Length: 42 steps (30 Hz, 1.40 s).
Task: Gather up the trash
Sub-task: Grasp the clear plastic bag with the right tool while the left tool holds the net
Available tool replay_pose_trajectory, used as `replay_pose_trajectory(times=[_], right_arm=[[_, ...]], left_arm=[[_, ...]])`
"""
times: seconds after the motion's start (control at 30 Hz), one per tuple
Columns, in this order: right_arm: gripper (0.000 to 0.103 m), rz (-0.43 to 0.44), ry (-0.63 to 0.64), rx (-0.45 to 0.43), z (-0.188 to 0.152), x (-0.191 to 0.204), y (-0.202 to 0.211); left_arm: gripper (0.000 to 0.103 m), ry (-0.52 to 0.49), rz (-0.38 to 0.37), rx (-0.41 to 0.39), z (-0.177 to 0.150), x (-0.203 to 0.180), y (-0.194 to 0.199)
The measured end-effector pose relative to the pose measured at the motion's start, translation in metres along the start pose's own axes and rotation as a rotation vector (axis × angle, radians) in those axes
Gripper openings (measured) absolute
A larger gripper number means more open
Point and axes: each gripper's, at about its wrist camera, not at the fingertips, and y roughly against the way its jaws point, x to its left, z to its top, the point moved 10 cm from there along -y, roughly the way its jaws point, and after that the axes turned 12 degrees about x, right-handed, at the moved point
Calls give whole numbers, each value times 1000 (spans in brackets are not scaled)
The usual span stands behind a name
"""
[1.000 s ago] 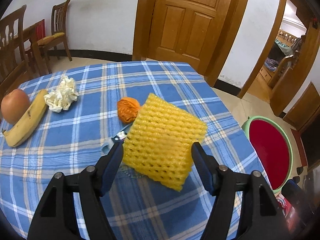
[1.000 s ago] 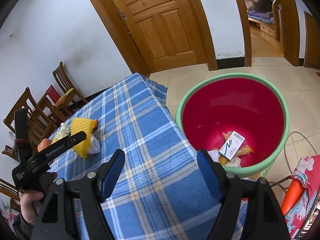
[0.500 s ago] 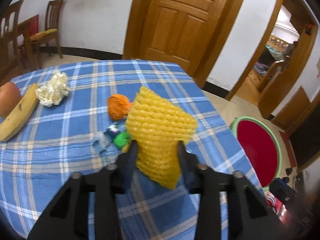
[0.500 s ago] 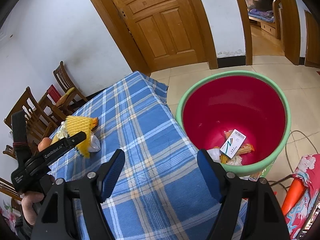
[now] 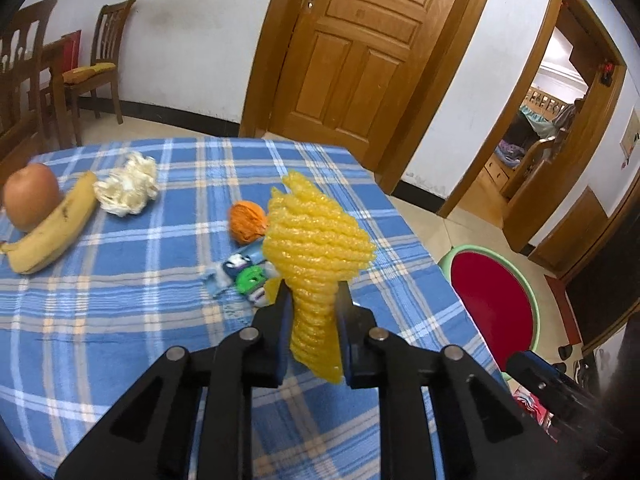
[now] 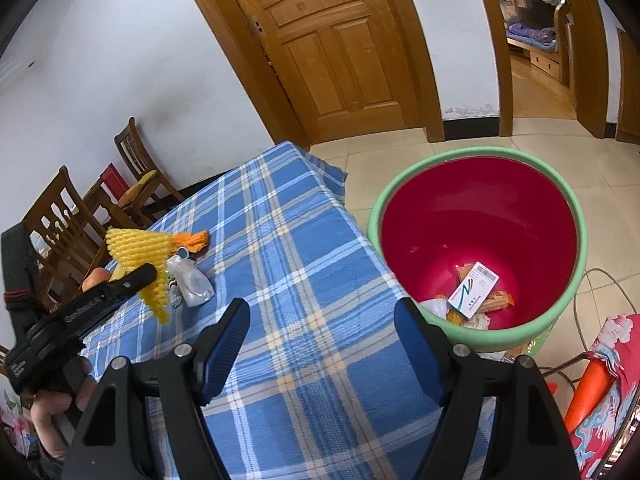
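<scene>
My left gripper (image 5: 314, 300) is closing its jaws on a yellow foam fruit net (image 5: 316, 248), squeezed between the pads and lifted off the blue plaid tablecloth (image 5: 120, 300). From the right wrist view the same net (image 6: 138, 252) hangs from the left gripper (image 6: 140, 280). On the cloth lie an orange peel (image 5: 248, 222), a crumpled white tissue (image 5: 128, 190) and a small wrapper (image 5: 240, 276). My right gripper (image 6: 320, 320) stands open over the table's edge, nothing between its fingers. The red bin with a green rim (image 6: 476, 240) stands on the floor to the right, with several bits of trash in it.
An apple (image 5: 30, 196) and a banana (image 5: 52, 236) lie at the table's left. Wooden chairs (image 5: 100, 68) stand along the far wall, and a closed wooden door (image 5: 352, 52) is behind the table. An orange and patterned object (image 6: 592, 396) sits by the bin.
The left gripper's jaws have come together on the yellow net, crushing it narrow, and lifted it off the cloth, uncovering the wrapper. The right gripper has stayed still and open.
</scene>
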Motion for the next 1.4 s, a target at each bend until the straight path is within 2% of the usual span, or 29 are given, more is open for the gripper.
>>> replay_pose_trajectory(times=[0.27,0.5,0.73,0.93,1.03,1.4], right_arm=[[77,40,89,24,-1,35,-7],[77,64,185,53,1,71,-24],[77,99,262,104,3,103,-49],[76,87,301,147,6,118,-71],[74,82,319,162,8,125,-81],[56,105,339,195,15,134,-106]], left_arm=[[19,51,75,-15,-7,34,24],[19,102,129,-2,-19,66,26],[19,131,159,14,-24,83,24],[19,142,170,33,-27,90,17],[19,146,167,42,-28,92,14],[19,147,180,66,-29,95,3]])
